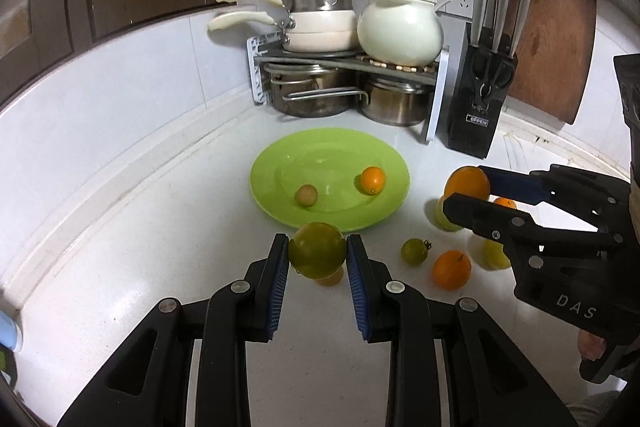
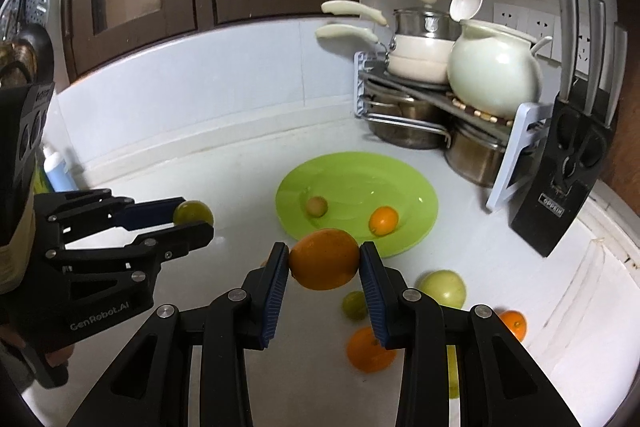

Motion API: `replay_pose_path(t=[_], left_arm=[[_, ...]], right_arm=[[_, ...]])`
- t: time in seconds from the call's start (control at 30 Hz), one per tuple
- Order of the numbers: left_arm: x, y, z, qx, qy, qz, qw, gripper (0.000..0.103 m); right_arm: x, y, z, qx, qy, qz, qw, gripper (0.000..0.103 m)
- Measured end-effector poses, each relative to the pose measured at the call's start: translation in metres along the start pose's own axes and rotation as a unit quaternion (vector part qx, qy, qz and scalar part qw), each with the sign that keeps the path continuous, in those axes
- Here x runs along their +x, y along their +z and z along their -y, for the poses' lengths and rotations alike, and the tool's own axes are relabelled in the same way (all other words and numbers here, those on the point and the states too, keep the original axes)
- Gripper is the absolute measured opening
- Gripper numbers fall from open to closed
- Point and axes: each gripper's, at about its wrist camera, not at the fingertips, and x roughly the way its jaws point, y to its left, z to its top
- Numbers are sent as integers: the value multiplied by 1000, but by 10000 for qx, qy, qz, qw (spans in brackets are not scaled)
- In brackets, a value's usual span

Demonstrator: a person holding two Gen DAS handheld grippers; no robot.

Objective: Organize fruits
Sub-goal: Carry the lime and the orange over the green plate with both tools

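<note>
Left wrist view: white kitchen counter (image 1: 168, 227), green plate (image 1: 280, 163) ahead. My left gripper (image 1: 317, 255) clamps a smooth green tomato (image 1: 317, 250) above the counter, just short of the plate. Right wrist view: my right gripper (image 2: 324, 265) clamps a glossy orange (image 2: 324, 265) near the plate (image 2: 408, 187). Risk, as I judge it: round, slick fruit could slip from the pads, or roll off the shallow plate on release.

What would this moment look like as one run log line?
left gripper: shut on green tomato | right gripper: shut on orange | green plate: two fruits
</note>
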Motion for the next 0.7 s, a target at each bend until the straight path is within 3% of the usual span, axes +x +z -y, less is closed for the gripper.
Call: replay_pose_path(t=[0.47,0.7], left_arm=[[0,40,14,14,77,278,9996,29],[13,64,13,41,94,316,9994,29]], right_arm=[[-3,37,27,-33,33,195,9998,37],[15,62,45,9,141,33,9999,37]])
